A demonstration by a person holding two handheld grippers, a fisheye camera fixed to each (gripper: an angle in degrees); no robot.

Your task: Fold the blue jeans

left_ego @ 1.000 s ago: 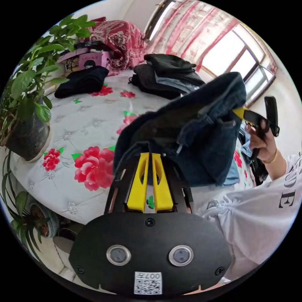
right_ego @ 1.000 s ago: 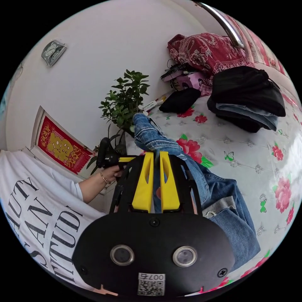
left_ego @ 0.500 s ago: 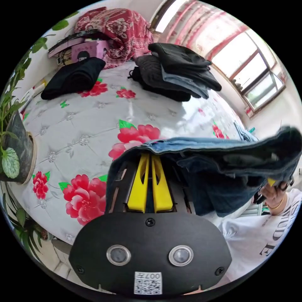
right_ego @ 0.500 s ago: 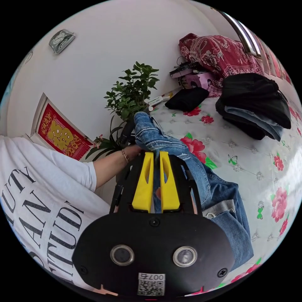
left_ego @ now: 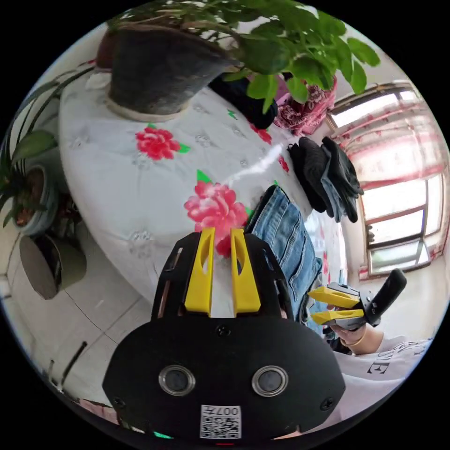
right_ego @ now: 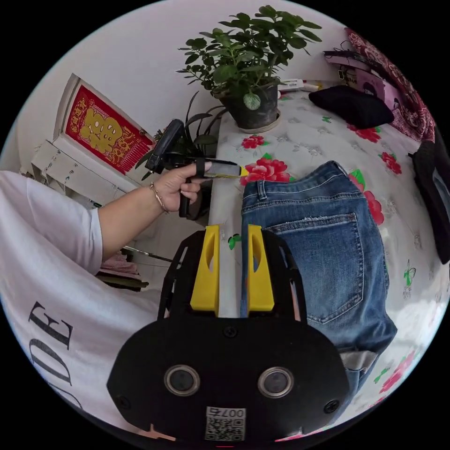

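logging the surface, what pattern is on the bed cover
White quilted bed cover with red flowers, best in the right gripper view.

Home bedroom. Cues: quilted white mattress cover [right_ego: 323, 140] with red flower print, potted plant [right_ego: 246, 61] sitting on its corner, stack of folded dark clothes [left_ego: 328, 180] further along, red patterned bedding [left_ego: 307, 117] bundled at the far end. Window [left_ego: 398, 211] with pink-red curtains [left_ego: 398, 154]. Red and gold paper hanging [right_ego: 101, 129] against a plain white wall. Tiled floor [left_ego: 70, 323].
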